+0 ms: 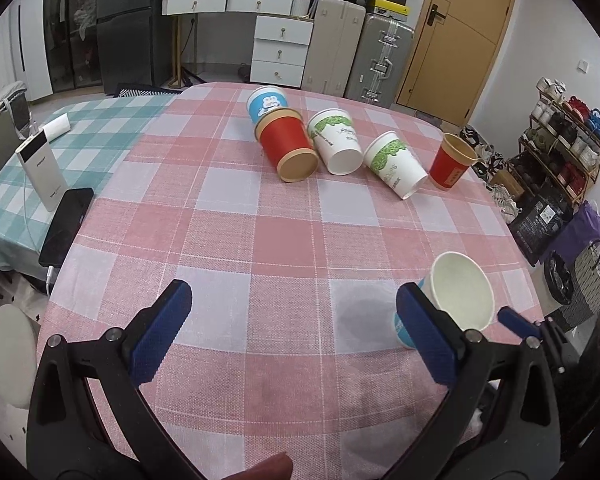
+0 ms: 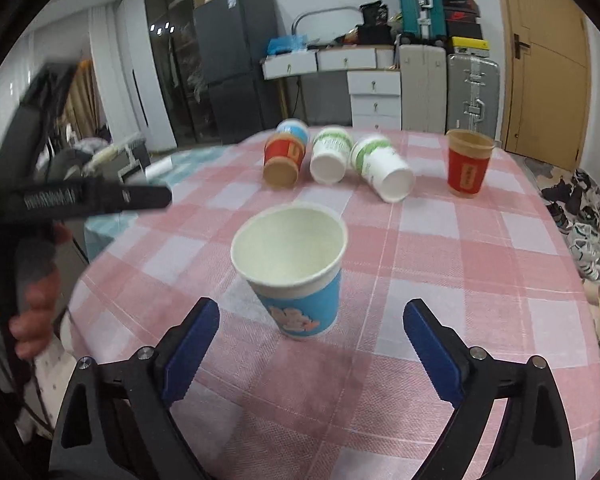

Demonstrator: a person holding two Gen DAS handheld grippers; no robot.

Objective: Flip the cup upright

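Observation:
A blue-and-white paper cup [image 2: 294, 270] stands upright on the pink checked tablecloth [image 2: 440, 272], just ahead of my open, empty right gripper [image 2: 311, 344]. It also shows in the left wrist view [image 1: 458, 298], right of my open, empty left gripper [image 1: 296, 334]. Farther back a red cup [image 1: 288, 148], two white-and-green cups [image 1: 338, 142] [image 1: 396, 164] and a second blue cup [image 1: 267, 101] lie on their sides. Another red cup [image 1: 452, 162] stands upright at the right.
A white power bank [image 1: 40, 168] and a black phone [image 1: 66, 226] lie on the teal cloth [image 1: 92, 140] at the left. Suitcases [image 1: 360, 56], drawers [image 1: 280, 48] and a door [image 1: 460, 32] stand behind the table. A shelf [image 1: 564, 148] stands at the right.

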